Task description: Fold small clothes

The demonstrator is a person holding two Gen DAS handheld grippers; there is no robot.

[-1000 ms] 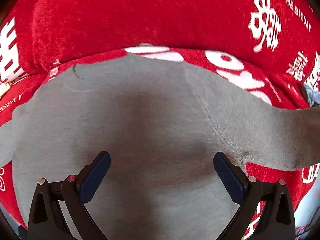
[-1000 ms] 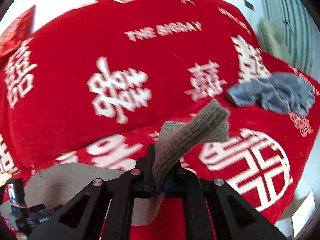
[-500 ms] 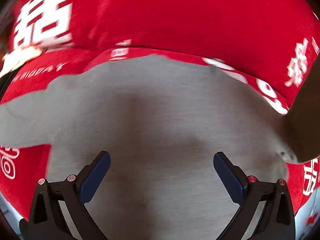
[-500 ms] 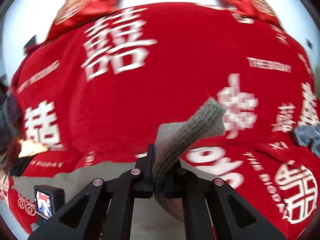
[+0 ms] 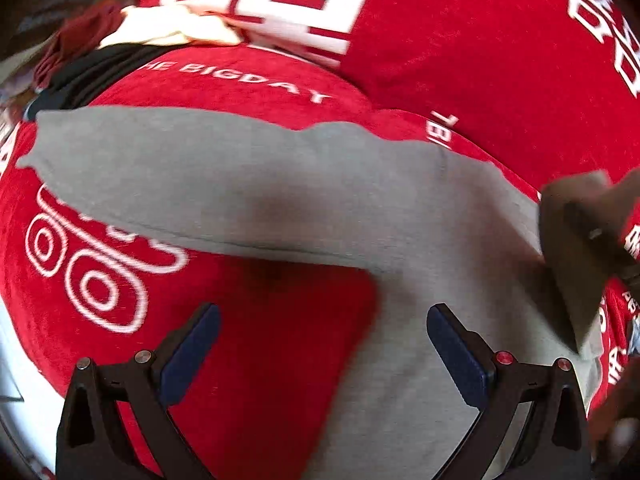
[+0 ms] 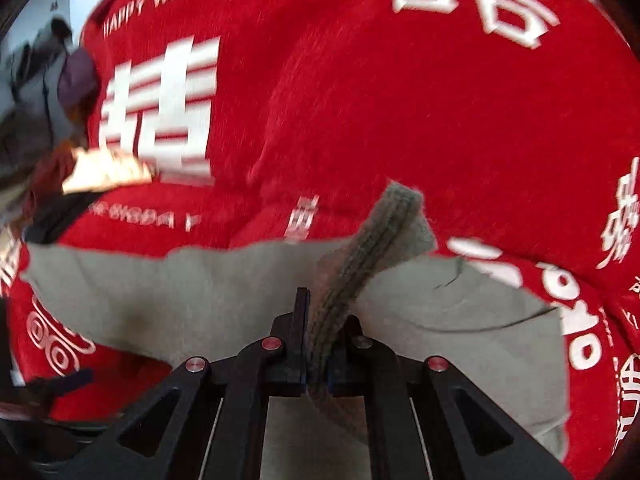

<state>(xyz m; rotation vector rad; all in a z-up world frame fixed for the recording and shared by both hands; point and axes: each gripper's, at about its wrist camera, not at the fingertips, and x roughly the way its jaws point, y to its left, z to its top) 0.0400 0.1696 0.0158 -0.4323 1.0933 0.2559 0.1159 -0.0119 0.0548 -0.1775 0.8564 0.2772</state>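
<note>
A: Where is the grey top (image 5: 328, 184) lying?

B: It is lying spread flat on the red blanket (image 5: 480, 60), the one with the white lettering. In the left wrist view one sleeve (image 5: 160, 176) is stretching out to the left across the blanket, and the body of the top is running down toward the lower right.

A: What is the left gripper (image 5: 323, 350) doing?

B: It is hovering above the spot where the sleeve is meeting the body. Its fingers (image 5: 192, 350) are standing wide apart and holding nothing; the left one is showing over bare red blanket, the right one over grey fabric.

A: And the right gripper (image 6: 318, 354)?

B: Its fingers are pinching tight on the ribbed cuff (image 6: 372, 248) of the other sleeve. The cuff is sticking up and tilting to the right above the fingers, off the rest of the top, which is lying flat below it. In the left wrist view a dark blurred shape at the right edge is showing over the top; I cannot tell for sure what it is.

A: Anything else nearby?

B: A heap of other clothes (image 5: 132, 36) is sitting at the far left edge of the blanket, blurred, well apart from both grippers
</note>
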